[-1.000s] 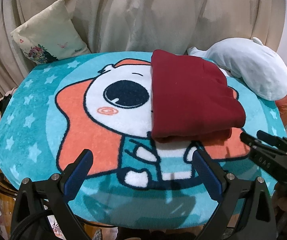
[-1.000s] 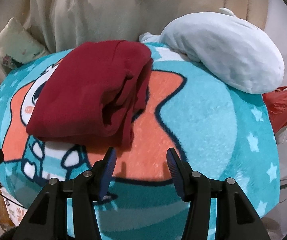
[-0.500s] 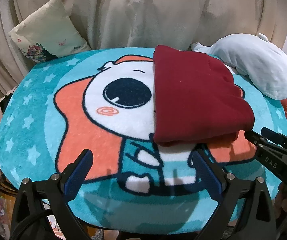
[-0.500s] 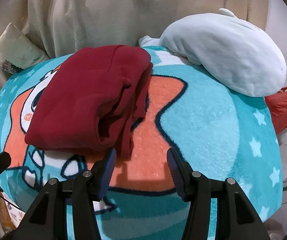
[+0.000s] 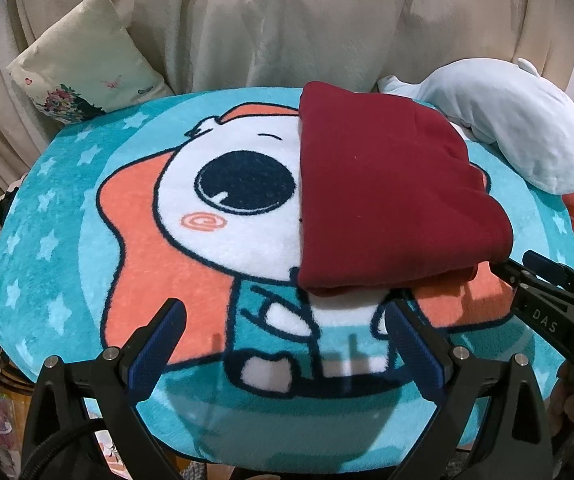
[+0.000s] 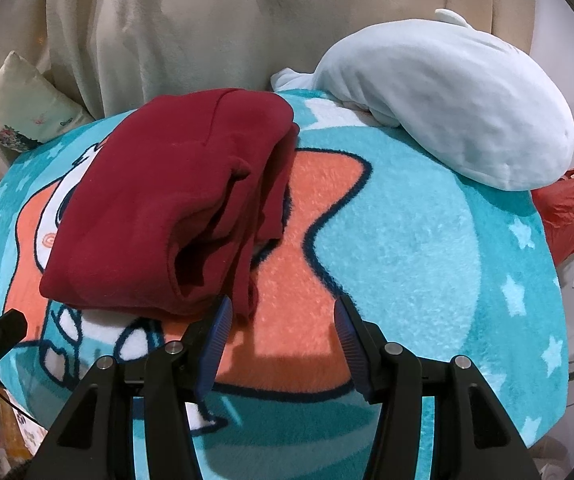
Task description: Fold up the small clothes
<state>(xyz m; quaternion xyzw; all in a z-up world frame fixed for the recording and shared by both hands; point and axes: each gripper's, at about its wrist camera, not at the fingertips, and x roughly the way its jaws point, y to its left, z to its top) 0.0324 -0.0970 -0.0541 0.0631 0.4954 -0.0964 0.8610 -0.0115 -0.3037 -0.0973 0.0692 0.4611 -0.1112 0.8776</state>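
Cream curtain (image 5: pixel 287 28) across the top, floral cushion (image 5: pixel 83 64) upper left, teal cartoon blanket (image 5: pixel 67 248) below.

The only readable lettering is "DAS", in small pale capitals on the black plastic body of the right claw (image 5: pixel 543 280), where it enters the left wrist view from the lower right. A short dark mark sits on the cream floral cushion (image 5: pixel 83 60) near its butterfly print, too small to read.

Bare blanket (image 5: pixel 63 248) left of garment (image 5: pixel 387 200)
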